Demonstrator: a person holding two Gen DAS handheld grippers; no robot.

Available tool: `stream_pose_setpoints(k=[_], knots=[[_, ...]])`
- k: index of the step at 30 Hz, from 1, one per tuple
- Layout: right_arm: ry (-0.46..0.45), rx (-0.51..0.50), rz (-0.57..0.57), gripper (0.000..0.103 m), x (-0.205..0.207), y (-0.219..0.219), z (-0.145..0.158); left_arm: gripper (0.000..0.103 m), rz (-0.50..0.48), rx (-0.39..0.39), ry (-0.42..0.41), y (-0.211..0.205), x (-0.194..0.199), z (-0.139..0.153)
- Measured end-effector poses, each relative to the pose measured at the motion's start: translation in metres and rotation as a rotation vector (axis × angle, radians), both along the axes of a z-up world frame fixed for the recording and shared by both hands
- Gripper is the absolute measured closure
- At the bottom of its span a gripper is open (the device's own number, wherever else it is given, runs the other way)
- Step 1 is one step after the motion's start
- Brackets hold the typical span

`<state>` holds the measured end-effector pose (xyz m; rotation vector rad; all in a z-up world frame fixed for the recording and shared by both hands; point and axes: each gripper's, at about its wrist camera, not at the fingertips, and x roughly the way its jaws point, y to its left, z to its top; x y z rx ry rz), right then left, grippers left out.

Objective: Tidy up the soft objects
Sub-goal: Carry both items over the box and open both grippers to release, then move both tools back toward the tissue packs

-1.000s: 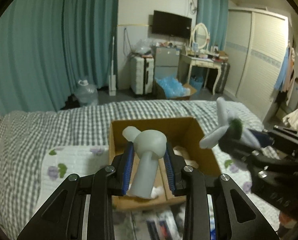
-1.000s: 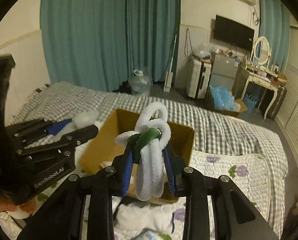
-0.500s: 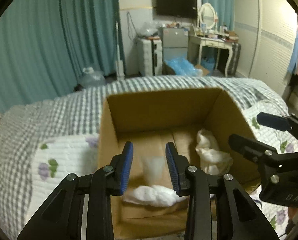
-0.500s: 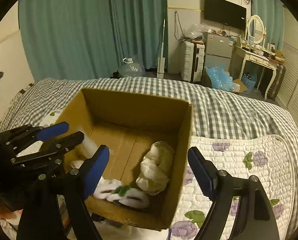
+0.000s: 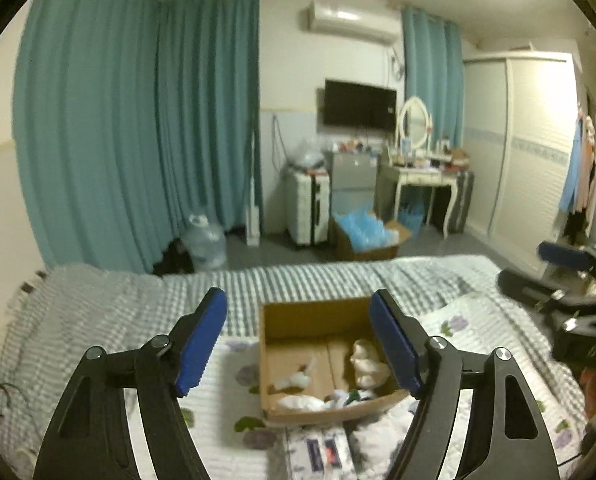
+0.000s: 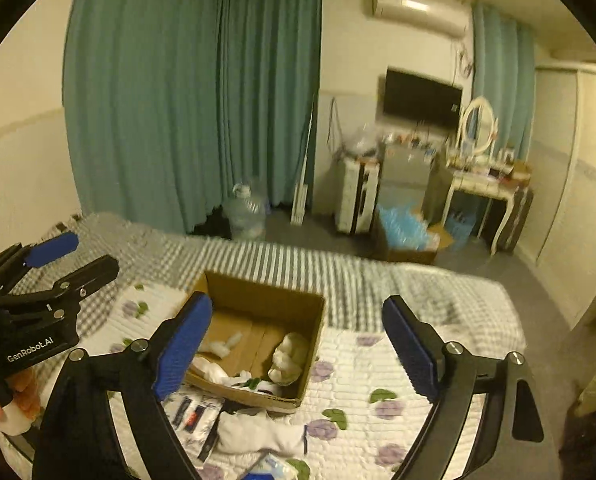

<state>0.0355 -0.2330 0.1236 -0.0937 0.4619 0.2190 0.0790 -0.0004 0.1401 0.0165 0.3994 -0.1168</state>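
Observation:
An open cardboard box [image 5: 310, 316] [image 6: 312, 356] sits on the bed. Inside lie a cream plush [image 5: 368, 364] [image 6: 290, 356], a pale fuzzy toy [image 5: 298, 400] [image 6: 222, 346] and a white and green looped toy [image 5: 350, 396] [image 6: 250, 380]. My left gripper [image 5: 298, 340] [image 6: 94, 254] hangs above and short of the box, its jaws opening with nothing between them. To its right, my right gripper [image 6: 298, 344] [image 5: 526, 266] is raised likewise, with its jaws also opening and nothing held.
A white soft item [image 6: 258, 432] and printed packets [image 6: 194, 412] lie on the floral quilt [image 6: 378, 364] in front of the box. An orange and white plush [image 6: 18, 400] is at the lower left. Beyond the bed stand a water jug [image 5: 206, 240], a suitcase [image 5: 308, 208] and a dressing table [image 5: 422, 176].
The left gripper let go of the pale fuzzy toy and the right gripper let go of the looped toy. Both toys now lie in the box. Both grippers opened wide and drew up and back.

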Motion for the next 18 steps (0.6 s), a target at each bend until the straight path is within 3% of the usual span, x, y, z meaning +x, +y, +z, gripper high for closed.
stream_pose_setpoints(k=[5,8,13,18], knots=[[-0.094,-0.015,-0.025,0.006,-0.075,-0.001,0.05,0.028,0.002,0.006,-0.056,0.009,-0.053,0.026],[-0.109,-0.011,-0.033,0.006,-0.105,0.001,0.059,0.028,0.014,0.028,-0.07,0.009,-0.077,0.032],[-0.113,-0.003,-0.032,0.006,-0.133,0.002,0.045,0.028,-0.019,0.023,-0.057,0.007,-0.098,0.019],[-0.023,-0.062,-0.041,0.006,-0.133,0.001,0.003,0.028,-0.03,0.01,-0.019,0.007,-0.104,-0.006]])
